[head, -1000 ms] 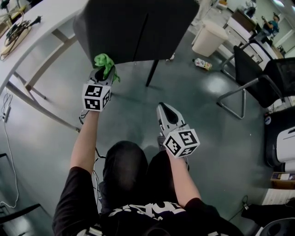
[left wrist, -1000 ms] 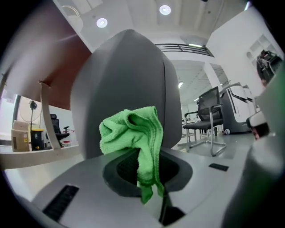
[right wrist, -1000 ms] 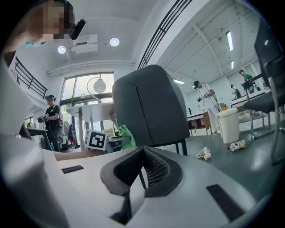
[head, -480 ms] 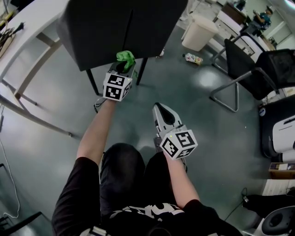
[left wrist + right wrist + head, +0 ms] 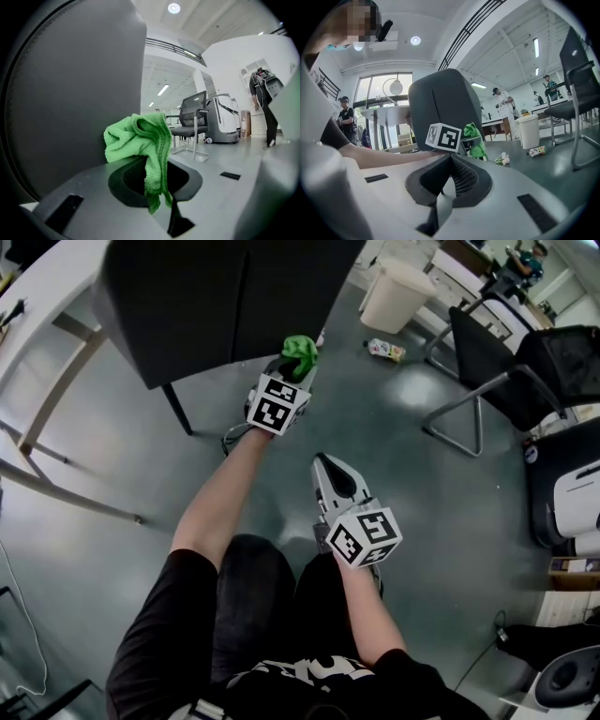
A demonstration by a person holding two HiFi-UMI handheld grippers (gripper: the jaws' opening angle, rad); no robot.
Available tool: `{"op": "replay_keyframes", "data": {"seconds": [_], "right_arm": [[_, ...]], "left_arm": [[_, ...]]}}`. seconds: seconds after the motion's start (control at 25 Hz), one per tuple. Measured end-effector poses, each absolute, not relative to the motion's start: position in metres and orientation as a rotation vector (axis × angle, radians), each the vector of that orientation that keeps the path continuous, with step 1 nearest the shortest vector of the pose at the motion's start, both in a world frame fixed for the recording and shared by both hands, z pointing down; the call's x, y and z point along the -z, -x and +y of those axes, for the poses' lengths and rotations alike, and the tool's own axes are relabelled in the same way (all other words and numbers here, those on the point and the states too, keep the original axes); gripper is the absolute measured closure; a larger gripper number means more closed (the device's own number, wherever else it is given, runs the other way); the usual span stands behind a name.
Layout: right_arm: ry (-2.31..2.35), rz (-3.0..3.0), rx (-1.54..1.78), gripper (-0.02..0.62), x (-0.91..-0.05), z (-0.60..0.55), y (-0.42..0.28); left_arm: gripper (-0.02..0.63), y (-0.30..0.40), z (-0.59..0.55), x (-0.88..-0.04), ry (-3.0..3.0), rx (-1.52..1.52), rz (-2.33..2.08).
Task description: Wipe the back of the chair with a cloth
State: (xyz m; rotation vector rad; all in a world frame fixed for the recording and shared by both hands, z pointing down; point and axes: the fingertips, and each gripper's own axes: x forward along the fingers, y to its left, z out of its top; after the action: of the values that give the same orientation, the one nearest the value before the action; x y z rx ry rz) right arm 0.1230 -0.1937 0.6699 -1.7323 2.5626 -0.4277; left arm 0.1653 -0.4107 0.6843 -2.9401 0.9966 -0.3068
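– What is the left gripper [image 5: 296, 360] doing?

– It is pinching the cloth [image 5: 300, 347]. In the left gripper view its jaws are pressing together on a green fold, and the rest of the cloth [image 5: 138, 139] is bunching up above them.

– And where is that lying against the chair?

– The cloth is sitting at the lower right corner of the chair back [image 5: 225, 296], at about 5 o'clock from its middle. In the left gripper view the back [image 5: 70, 103] is filling the 9 o'clock side, just beside the cloth; whether they are touching, I cannot tell.

– And the right gripper [image 5: 325, 465]?

– It is hanging at about 6 o'clock from the left one, well apart from the chair. Its jaws are pressing together on nothing.

– Anything else around?

– A bin [image 5: 396, 294] is standing at 1 o'clock, with a bottle [image 5: 385, 350] lying just below it.
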Motion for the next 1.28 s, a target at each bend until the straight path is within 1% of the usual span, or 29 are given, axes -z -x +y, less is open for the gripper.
{"op": "replay_keyframes", "data": {"seconds": [0.16, 0.28, 0.48, 0.96, 1.12, 1.28], "right_arm": [[1.762, 2.531, 0.434, 0.598, -0.672, -0.192, -0.138], [1.757, 2.517, 0.432, 0.598, -0.671, -0.194, -0.141], [1.703, 2.534, 0.432, 0.598, -0.668, -0.193, -0.132], [1.62, 2.567, 0.411, 0.598, -0.658, -0.191, -0.127], [1.603, 2.578, 0.41, 0.598, -0.659, -0.191, -0.125], [1.598, 2.585, 0.419, 0.598, -0.663, -0.193, -0.124]], "left_arm": [[0.545, -0.165, -0.404, -0.684, 2.946, 0.292, 0.992], [0.545, -0.146, -0.4, -0.683, 2.928, 0.285, 1.019], [0.545, -0.091, -0.393, -0.682, 2.89, 0.296, 1.138], [0.544, 0.085, -0.335, -0.672, 2.742, 0.258, 1.551], [0.543, 0.115, -0.306, -0.67, 2.706, 0.244, 1.616], [0.543, 0.122, -0.293, -0.668, 2.698, 0.209, 1.652]]}}
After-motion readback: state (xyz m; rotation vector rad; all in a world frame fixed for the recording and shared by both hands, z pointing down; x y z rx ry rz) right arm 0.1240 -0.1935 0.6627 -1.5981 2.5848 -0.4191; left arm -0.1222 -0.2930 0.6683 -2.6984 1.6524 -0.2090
